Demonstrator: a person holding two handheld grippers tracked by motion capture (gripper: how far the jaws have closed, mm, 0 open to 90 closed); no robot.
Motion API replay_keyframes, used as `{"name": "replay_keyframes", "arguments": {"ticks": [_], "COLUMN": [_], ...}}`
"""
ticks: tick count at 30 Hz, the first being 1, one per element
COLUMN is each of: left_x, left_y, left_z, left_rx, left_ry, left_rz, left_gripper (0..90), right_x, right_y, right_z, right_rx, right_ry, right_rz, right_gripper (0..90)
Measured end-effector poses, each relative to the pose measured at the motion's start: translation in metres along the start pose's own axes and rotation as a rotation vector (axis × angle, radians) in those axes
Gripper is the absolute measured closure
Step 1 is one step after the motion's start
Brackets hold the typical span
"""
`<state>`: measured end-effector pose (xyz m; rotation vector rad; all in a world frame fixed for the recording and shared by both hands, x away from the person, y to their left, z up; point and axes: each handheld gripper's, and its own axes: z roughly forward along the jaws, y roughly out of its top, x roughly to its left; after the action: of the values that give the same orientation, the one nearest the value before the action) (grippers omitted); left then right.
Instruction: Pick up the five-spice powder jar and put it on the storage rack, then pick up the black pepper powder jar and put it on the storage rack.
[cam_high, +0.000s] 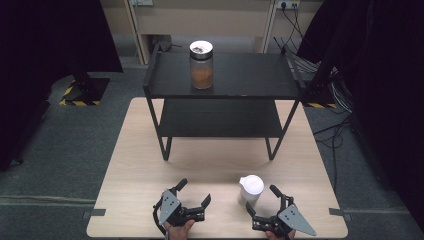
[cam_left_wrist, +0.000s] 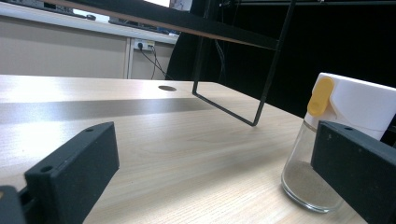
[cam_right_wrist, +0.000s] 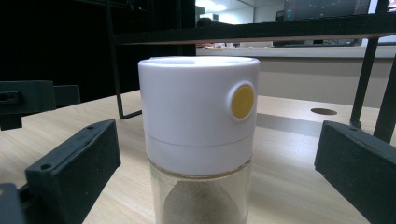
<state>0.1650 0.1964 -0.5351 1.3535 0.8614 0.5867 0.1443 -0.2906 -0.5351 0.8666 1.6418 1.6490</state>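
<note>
Right claw (cam_high: 262, 204) gapes wide, the upright shaker (cam_right_wrist: 200, 140) dead ahead between its jaws on the tabletop (cam_high: 140, 165); left claw (cam_high: 192, 192), also spread, stands farther off beside it.

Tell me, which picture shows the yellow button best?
The right gripper view: the button faces the camera, round and close. The left gripper view shows it from the side. In the high view the shaker is small and the button can't be made out.

Even overhead light, soft shelf shadow on table (cam_high: 150, 150); dark surroundings; close gripper views slightly soft.
</note>
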Motion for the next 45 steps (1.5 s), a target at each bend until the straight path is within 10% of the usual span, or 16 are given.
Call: {"name": "replay_keyframes", "arguments": {"ticks": [12, 45], "left_x": [-0.0065, -0.0064], "left_y": [0.0004, 0.0009], "left_z": [0.0005, 0.0011], "left_rx": [0.004, 0.008], "left_ry": [0.003, 0.001], "left_rz": [0.057, 0.057], "left_gripper": [0.1, 0.1], "right_x": [0.0002, 0.0003], "right_y": [0.0002, 0.0006], "right_z": [0.0, 0.0003], "right_rx": [0.001, 0.003], "right_ry": [0.001, -0.001], "right_rz": [-0.001, 0.0], "right_gripper": [0.5, 0.4]}}
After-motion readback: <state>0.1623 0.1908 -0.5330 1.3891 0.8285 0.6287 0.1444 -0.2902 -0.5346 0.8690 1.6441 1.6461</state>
